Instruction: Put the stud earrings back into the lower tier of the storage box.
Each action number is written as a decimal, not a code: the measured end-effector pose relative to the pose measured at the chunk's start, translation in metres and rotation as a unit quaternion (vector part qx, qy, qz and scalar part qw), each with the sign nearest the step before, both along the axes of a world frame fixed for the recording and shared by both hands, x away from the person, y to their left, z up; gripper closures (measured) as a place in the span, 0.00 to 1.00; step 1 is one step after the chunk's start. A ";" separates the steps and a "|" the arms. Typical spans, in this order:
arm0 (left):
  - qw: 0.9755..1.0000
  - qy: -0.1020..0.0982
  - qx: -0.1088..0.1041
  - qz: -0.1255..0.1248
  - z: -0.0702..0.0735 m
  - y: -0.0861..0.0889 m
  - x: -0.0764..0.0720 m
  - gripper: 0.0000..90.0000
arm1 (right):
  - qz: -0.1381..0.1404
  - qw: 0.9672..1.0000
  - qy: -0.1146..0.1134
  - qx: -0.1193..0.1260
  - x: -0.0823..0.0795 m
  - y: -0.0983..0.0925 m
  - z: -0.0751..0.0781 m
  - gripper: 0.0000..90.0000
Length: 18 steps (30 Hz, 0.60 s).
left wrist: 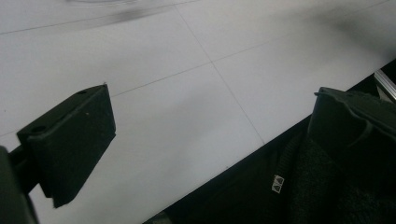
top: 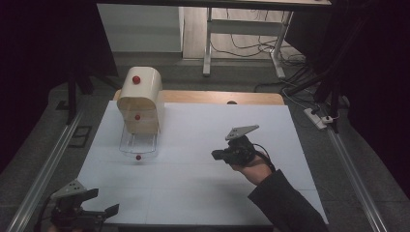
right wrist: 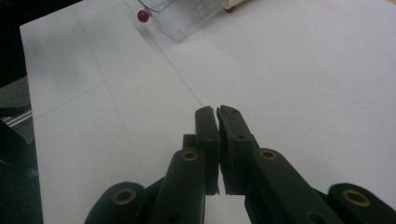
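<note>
Right tongs (top: 216, 154), clenched empty, hover toward the tabletop's (top: 203, 193) right edge, left tongs (top: 104, 203) gape released at its near left corner, and the clear drawer (top: 138, 143) juts from the cream box (top: 140, 99) toward the far left corner, so a careless sideways push could skew it or jam it.

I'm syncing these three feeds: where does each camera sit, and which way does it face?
High view: above the person's side, looking forward and down at the white table; both grippers, right sleeve.
Left gripper view: rides the left gripper, open jaws over the table's near edge.
Right gripper view: rides the right gripper, shut, facing the clear drawer.
Shared: that drawer.
</note>
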<state>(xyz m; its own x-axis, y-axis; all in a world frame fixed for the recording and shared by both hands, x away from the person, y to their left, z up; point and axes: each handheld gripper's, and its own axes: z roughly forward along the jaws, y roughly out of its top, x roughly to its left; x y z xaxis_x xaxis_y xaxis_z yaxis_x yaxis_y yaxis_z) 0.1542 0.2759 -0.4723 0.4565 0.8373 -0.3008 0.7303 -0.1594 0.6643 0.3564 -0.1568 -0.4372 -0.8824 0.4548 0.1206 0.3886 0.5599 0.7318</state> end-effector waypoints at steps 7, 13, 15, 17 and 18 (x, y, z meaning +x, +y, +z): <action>1.000 0.000 -0.001 0.000 0.000 0.000 0.000 0.01 | 0.015 1.000 -0.007 0.012 0.008 0.029 -0.001 0.96; 1.000 -0.001 -0.003 0.001 0.000 0.001 0.000 0.01 | 0.025 0.999 -0.007 0.019 0.016 0.055 -0.007 0.96; 1.000 -0.001 -0.003 0.001 0.000 0.001 0.000 0.01 | 0.027 0.999 -0.005 0.023 0.019 0.064 -0.009 0.96; 1.000 -0.001 -0.003 0.001 0.000 0.001 0.000 0.01 | 0.030 0.999 -0.003 0.026 0.021 0.072 -0.011 0.96; 1.000 -0.001 -0.003 0.001 0.000 0.001 0.000 0.01 | 0.032 0.999 -0.001 0.027 0.022 0.075 -0.012 0.96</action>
<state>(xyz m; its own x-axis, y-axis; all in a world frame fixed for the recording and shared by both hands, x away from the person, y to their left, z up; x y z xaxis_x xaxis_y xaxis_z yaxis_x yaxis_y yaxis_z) 0.1540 0.2766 -0.4724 0.4554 0.8366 -0.3045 0.7294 -0.1545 0.6664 0.3782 -0.0813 -0.4494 -0.9094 0.3910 0.1418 0.3525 0.5436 0.7618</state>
